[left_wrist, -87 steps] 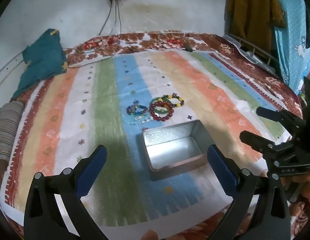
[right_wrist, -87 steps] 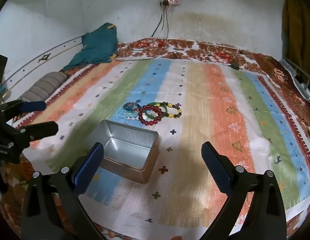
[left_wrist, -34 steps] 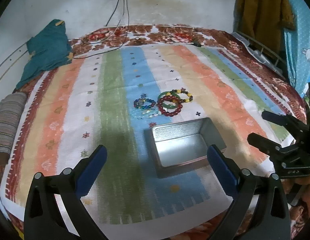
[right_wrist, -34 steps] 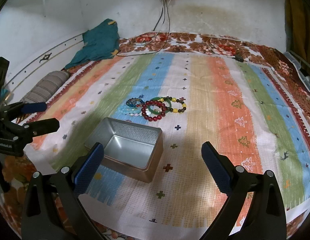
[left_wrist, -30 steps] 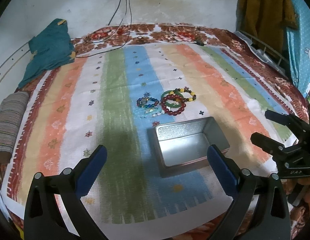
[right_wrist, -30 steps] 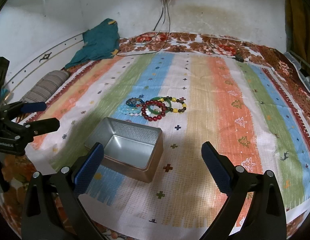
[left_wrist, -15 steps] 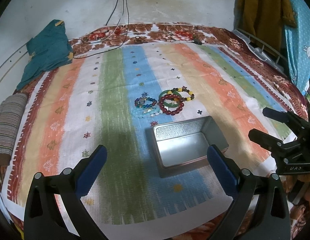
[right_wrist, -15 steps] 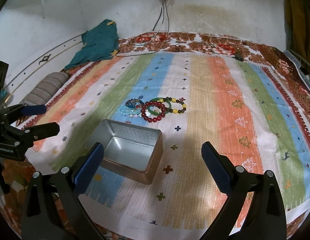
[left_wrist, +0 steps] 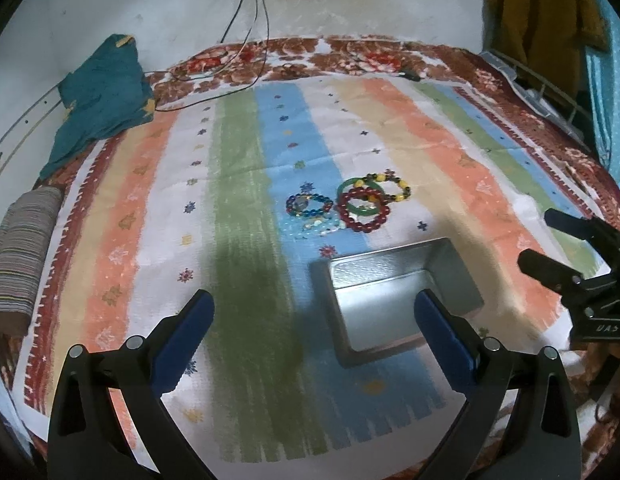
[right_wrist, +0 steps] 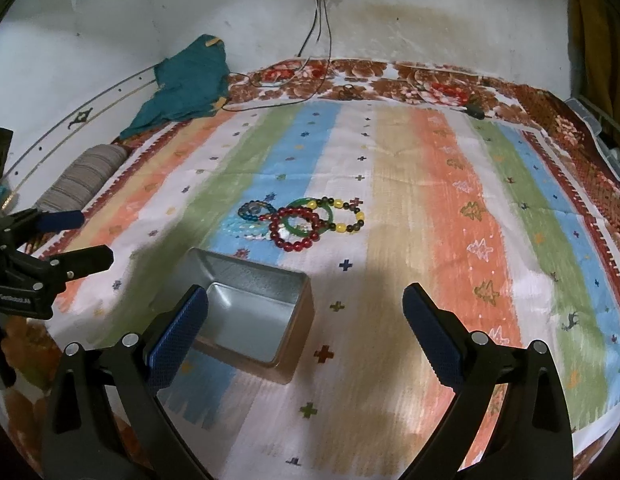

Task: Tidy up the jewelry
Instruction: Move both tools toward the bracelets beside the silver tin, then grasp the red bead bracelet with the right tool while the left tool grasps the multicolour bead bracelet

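Several bead bracelets lie bunched on the striped cloth: a dark red one point(left_wrist: 363, 211) point(right_wrist: 296, 227), a green bangle point(left_wrist: 360, 194) point(right_wrist: 308, 216), a yellow-and-dark one point(left_wrist: 392, 187) point(right_wrist: 348, 214), a blue one point(left_wrist: 308, 205) point(right_wrist: 254, 210) and a pale one point(left_wrist: 316, 226). An open empty metal tin point(left_wrist: 402, 292) point(right_wrist: 250, 312) sits just in front of them. My left gripper point(left_wrist: 314, 328) is open and empty, above the cloth before the tin. My right gripper point(right_wrist: 306, 320) is open and empty, with the tin by its left finger.
A teal cloth point(left_wrist: 102, 96) point(right_wrist: 190, 80) and a rolled striped fabric point(left_wrist: 22, 248) point(right_wrist: 84, 178) lie at the bed's left edge. Cables point(left_wrist: 254, 8) hang from a wall socket at the back. Each gripper shows in the other's view: right point(left_wrist: 578, 264), left point(right_wrist: 42, 256).
Both views have shifted only slightly. The bracelets and tin have not moved. Both grippers stay open and empty.
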`<state>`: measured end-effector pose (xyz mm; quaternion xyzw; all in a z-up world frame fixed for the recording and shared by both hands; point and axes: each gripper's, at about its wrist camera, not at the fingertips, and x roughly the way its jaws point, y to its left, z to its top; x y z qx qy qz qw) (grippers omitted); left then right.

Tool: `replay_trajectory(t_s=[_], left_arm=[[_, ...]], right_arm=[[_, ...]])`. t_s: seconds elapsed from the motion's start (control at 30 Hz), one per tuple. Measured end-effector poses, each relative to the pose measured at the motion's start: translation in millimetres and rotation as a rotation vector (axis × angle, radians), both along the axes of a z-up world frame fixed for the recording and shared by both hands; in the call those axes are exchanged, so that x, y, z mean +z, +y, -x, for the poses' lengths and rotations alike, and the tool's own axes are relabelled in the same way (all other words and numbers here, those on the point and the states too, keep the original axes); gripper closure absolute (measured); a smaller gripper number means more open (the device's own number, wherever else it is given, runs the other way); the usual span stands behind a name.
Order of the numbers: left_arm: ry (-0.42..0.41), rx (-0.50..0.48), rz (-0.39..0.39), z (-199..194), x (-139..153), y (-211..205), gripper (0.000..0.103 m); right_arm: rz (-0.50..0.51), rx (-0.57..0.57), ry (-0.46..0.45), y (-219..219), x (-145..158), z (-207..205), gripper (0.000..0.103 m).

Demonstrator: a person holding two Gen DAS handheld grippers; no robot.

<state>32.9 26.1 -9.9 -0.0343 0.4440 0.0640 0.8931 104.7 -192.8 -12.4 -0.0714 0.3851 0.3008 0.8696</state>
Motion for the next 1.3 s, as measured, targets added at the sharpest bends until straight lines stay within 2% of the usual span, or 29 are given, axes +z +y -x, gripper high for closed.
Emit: replay_trajectory(t_s=[0.13,0.27,1.3], left_arm=[[0.007,0.037,0.005,-12.3,-0.6,10.3,0.006],[0.012,0.065,-0.002,-27.2,-2.1,16.0,0.006],[0.083,0.161,-0.041,-100.6,-31.6,43.1,0.006]], right_arm=[[0.005,-0.008,0.028,6.0,-5.2,-14.7,0.004],[0.031,-0.012,0.017,12.9,-6.5,-24.0,0.004],[0.052,-0.039,0.064,34.1,-18.5,-76.0,0.004]])
